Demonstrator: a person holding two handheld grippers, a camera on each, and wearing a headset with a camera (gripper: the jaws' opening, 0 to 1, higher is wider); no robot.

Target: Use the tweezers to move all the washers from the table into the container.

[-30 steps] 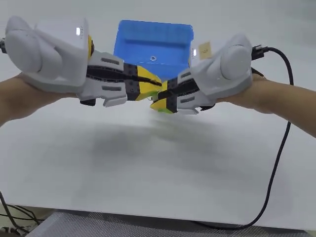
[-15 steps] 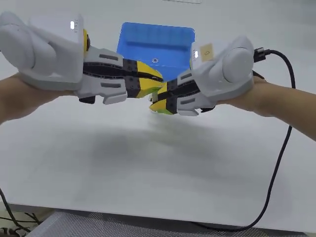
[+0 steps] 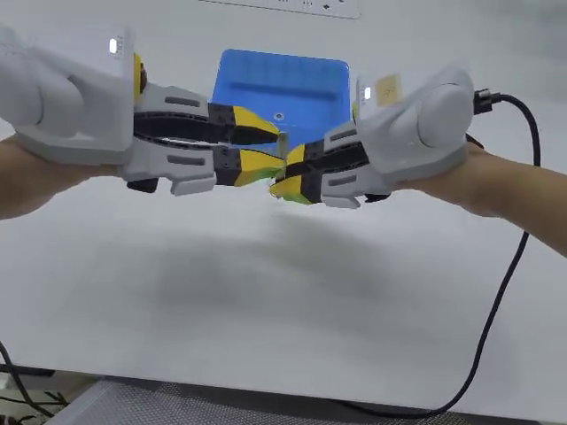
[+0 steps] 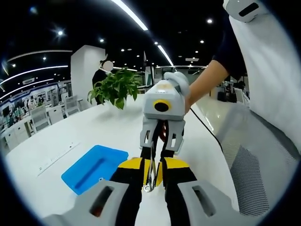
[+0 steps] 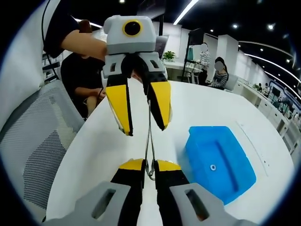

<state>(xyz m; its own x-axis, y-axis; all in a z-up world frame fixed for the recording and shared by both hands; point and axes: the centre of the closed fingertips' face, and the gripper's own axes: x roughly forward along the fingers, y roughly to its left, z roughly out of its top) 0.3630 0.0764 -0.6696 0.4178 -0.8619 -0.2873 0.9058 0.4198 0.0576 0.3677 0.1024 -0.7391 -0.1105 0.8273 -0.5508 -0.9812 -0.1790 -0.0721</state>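
Two grippers: my left gripper [image 5: 145, 129] and right gripper [image 5: 149, 165] meet nose to nose above the table [image 3: 266, 301], just in front of the container [image 3: 257, 80].
Right tool: jaws clamped on the tweezers [image 5: 149, 136]; which end they hold I cannot tell.
Left tool: jaws spread wide. The tweezers run through the gap and, in the right gripper view, do not look gripped.
Washer: one [image 3: 278, 115] lies in the container. I can make out none on the bare table, though the grippers hide the stretch beneath them.
Step in hand: by my judgement, a hand-over of the tweezers, with the right tool now bearing them alone.
Next move: draw the left gripper straight back along the tweezers' line so it does not knock them askew. Then turn the right gripper so the tips point down at the table, and look for a remaining washer.
Risk: a thin, springy tool held by one gripper only — a nudge could twist it between the jaws.
Change from a second ago: left jaws were near together about the tweezers, slightly parted half a second ago, and are now wide apart. Right hold reads the same. The container sits a little differently in the head view — camera shift, I judge, not a move of the container.
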